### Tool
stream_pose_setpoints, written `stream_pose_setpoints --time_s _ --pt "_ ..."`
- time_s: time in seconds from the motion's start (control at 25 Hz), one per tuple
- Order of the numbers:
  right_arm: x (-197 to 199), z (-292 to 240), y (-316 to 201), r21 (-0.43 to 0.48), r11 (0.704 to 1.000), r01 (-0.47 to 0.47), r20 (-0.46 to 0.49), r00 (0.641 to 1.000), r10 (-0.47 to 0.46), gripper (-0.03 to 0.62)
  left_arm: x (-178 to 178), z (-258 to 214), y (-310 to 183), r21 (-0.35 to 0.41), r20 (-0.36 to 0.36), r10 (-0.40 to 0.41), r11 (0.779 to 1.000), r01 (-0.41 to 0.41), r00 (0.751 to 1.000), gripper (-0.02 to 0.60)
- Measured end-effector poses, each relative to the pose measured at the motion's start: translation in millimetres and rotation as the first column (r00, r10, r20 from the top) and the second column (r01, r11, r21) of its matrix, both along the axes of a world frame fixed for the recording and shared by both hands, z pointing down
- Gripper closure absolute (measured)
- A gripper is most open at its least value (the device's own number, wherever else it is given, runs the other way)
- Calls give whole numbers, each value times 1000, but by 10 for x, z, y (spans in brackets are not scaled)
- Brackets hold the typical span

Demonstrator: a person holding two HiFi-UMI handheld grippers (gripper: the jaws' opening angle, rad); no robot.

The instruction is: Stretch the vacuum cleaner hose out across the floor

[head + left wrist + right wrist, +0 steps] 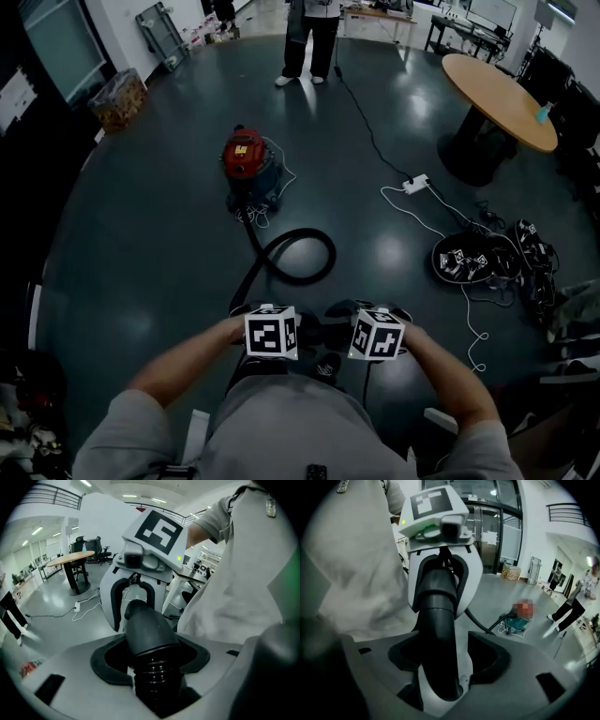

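The red vacuum cleaner point(247, 161) stands mid-floor. Its black hose point(302, 246) lies in a loop in front of it and runs back to my hands, low by my body. Both grippers meet at the hose end, facing each other. My left gripper point(298, 328) point(152, 663) is shut on the ribbed hose just behind the smooth end cuff point(147, 630). My right gripper point(342, 319) point(445, 660) is open around the smooth tube point(438, 620), with a gap beside the tube on the right. The vacuum cleaner point(515, 623) shows small beyond the right gripper.
A round wooden table point(502, 94) stands at the back right. A power strip point(415, 184) with white cable lies near it, and a heap of black gear point(487, 253) lies to the right. A person point(309, 37) stands at the back. A basket point(117, 98) sits far left.
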State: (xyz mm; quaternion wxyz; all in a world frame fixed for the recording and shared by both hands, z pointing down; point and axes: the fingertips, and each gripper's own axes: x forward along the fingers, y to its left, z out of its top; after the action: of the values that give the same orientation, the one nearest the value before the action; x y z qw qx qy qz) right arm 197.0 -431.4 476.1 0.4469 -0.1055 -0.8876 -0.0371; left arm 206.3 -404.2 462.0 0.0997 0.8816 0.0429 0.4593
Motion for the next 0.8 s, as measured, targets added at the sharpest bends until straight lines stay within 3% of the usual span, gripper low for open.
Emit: stream_pose_setpoints --time_s 0.08,0.16,0.2,0.32,0.48,0.56,0.64,0.72,0.8 --pt "-145 44 88 22 1000 18 -26 1000 -17 340 -107 -27 0 29 7 36 999 -36 999 328" --pt "-284 51 125 62 998 -13 -30 999 14 480 -242 -58 -52 104 4 57 993 -57 998 328" --pt "-357 39 113 70 996 -55 -18 998 56 480 -316 -87 -100 168 -1 62 984 -61 998 328" --pt "-568 -27 6 49 970 -239 29 971 238 480 -563 -213 -327 368 -41 33 930 -16 999 322" --pt "-795 -73 -118 12 888 -459 42 888 458 480 -936 -465 -617 467 -177 -53 874 132 983 204" --pt "-839 -33 -189 -12 803 -596 39 802 595 480 -1161 -652 -786 477 -273 -111 847 235 956 189" --pt "-807 -12 -264 -23 693 -721 45 691 721 480 -1392 -851 -977 437 -380 -172 833 340 909 189" --pt "-762 -66 -328 -24 577 -817 76 574 815 480 -1589 -938 -1097 389 -427 -200 840 379 882 189" --pt "-701 -176 -356 -39 449 -893 113 443 889 480 -1700 -900 -1085 356 -428 -201 859 369 881 189"
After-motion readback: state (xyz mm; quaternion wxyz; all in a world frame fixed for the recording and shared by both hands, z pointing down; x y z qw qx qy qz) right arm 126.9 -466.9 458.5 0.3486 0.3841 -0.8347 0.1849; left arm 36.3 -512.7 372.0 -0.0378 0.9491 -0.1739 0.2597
